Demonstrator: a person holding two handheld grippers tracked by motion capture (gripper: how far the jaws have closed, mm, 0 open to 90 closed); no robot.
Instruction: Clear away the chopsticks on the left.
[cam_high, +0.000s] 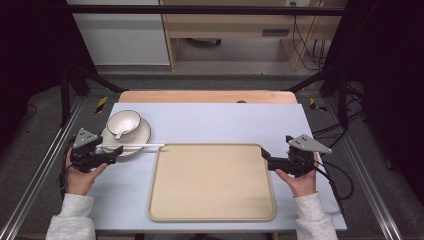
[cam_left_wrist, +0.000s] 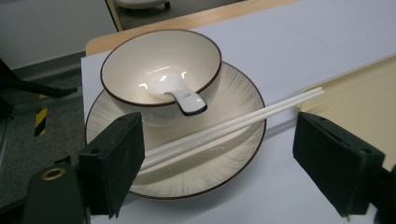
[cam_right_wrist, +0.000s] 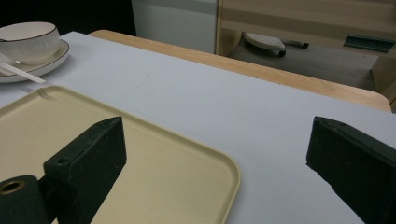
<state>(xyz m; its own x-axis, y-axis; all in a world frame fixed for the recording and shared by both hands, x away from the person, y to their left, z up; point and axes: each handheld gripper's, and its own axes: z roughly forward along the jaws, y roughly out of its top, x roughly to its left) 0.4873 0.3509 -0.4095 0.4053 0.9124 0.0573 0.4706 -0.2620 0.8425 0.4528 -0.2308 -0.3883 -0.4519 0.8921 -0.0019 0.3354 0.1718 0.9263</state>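
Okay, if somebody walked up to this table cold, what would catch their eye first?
Probably the big beige tray lying bare in the middle of the table. Next, at the far left, the dark-rimmed bowl with a white spoon inside, standing on a plate with white chopsticks laid across it. The left gripper sits open before the plate, the right gripper open at the tray's right corner.
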